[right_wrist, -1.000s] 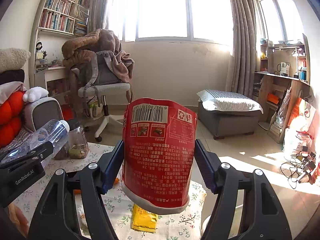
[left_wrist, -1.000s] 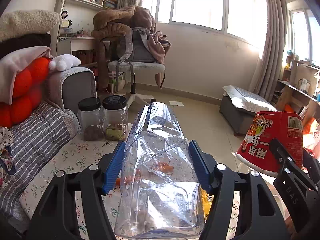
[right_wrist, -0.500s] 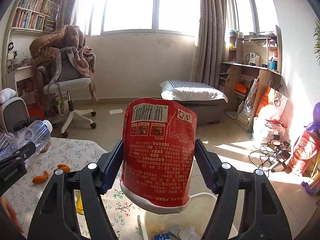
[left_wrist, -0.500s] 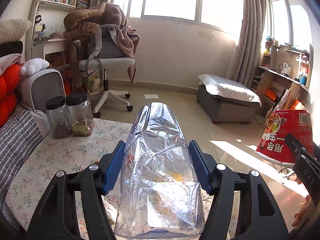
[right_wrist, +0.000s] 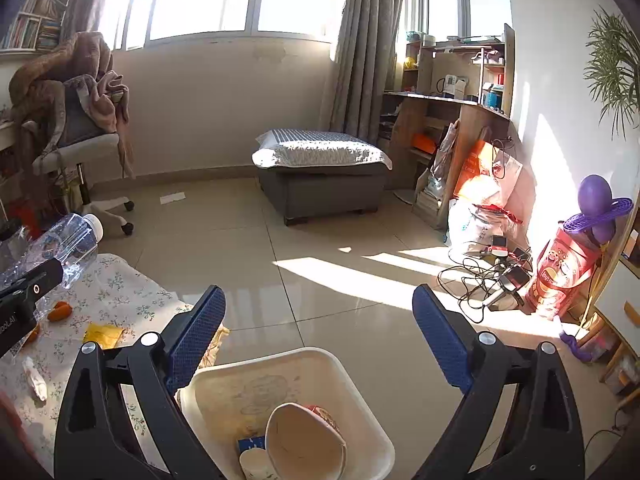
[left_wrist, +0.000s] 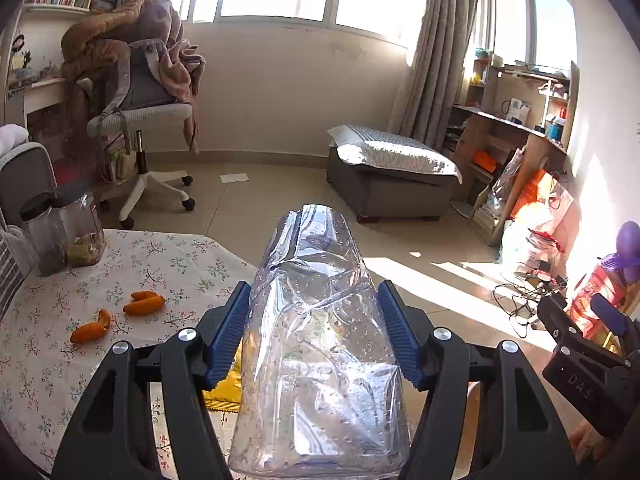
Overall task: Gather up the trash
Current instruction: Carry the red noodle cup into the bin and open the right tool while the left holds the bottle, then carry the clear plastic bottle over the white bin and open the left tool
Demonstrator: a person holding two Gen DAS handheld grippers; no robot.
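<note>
My left gripper (left_wrist: 316,304) is shut on a crumpled clear plastic bottle (left_wrist: 320,360), held over the table's right edge. The same bottle (right_wrist: 68,248) shows at the left of the right wrist view, cap end pointing right. My right gripper (right_wrist: 320,300) hangs above a cream waste bin (right_wrist: 348,372) beside the table; its jaws are opening and nothing is between them. The red noodle cup (right_wrist: 304,440) lies on its side inside the bin, among other scraps. Orange peels (left_wrist: 144,304) and a yellow wrapper (right_wrist: 102,334) lie on the floral tablecloth (left_wrist: 60,360).
Two dark-lidded jars (left_wrist: 80,232) stand at the table's far left. Beyond are a draped office chair (left_wrist: 140,112), a grey ottoman (right_wrist: 320,184) and a tangle of cables (right_wrist: 492,276) on the sunlit tiled floor. A small white scrap (right_wrist: 34,376) lies near the table's front.
Both grippers swung right, from over the table toward the bin. The right gripper's jaws opened and the red noodle cup dropped into the bin. The left still holds the bottle.
</note>
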